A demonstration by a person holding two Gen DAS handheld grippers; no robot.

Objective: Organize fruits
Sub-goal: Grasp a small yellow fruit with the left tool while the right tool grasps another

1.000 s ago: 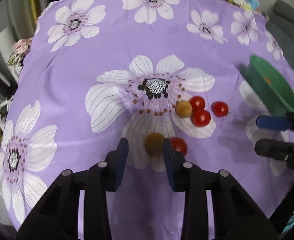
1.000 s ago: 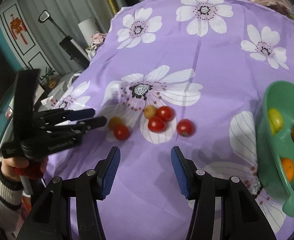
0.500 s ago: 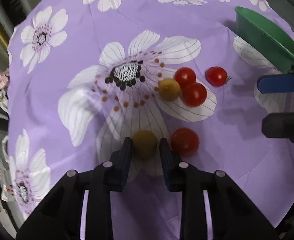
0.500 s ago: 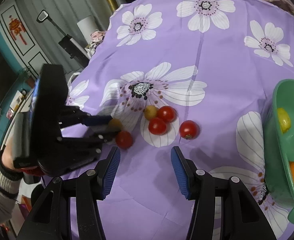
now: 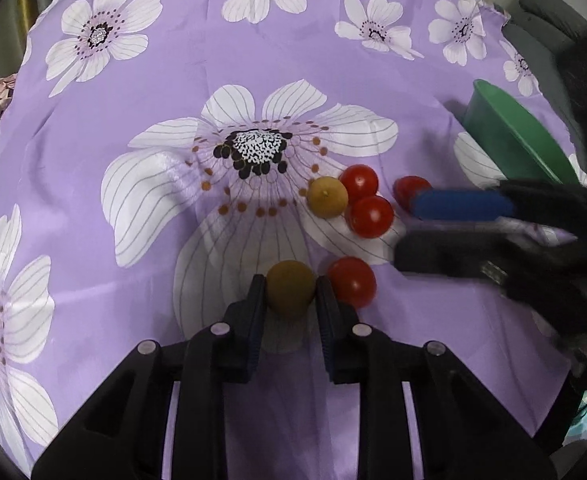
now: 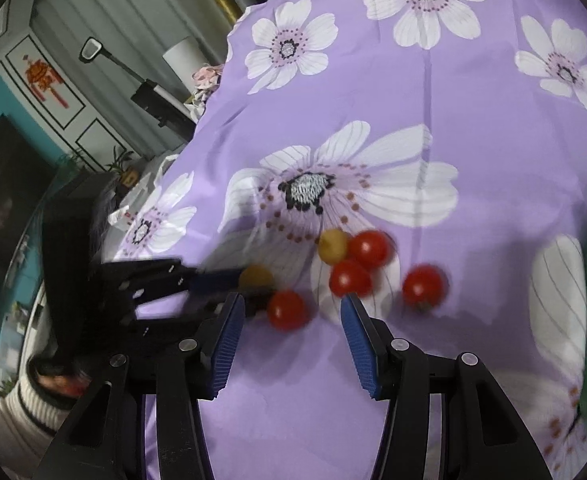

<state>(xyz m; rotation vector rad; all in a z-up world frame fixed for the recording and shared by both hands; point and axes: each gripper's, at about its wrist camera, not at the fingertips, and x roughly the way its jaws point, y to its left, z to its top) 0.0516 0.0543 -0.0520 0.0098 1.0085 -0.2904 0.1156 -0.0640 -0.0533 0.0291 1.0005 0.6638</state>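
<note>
The left gripper (image 5: 289, 300) has its jaws closed on a small yellow-brown fruit (image 5: 290, 288), pads pressing its two sides while it sits on the purple flowered cloth (image 5: 165, 92), touching or nearly touching a red tomato (image 5: 351, 281) on its right. Beyond that tomato lie another yellow fruit (image 5: 327, 197) and two more tomatoes in a tight cluster, with a fourth tomato (image 5: 407, 189) nearer the green bowl (image 5: 509, 136), which stands well to the right of the held fruit. The right gripper (image 6: 289, 312) hangs over the nearest tomato, jaws part open and narrowing, holding nothing. The fruit looks light, round and smooth, likely soft-skinned; a gentle squeeze across its widest middle should keep it from squirting out or bruising.
</note>
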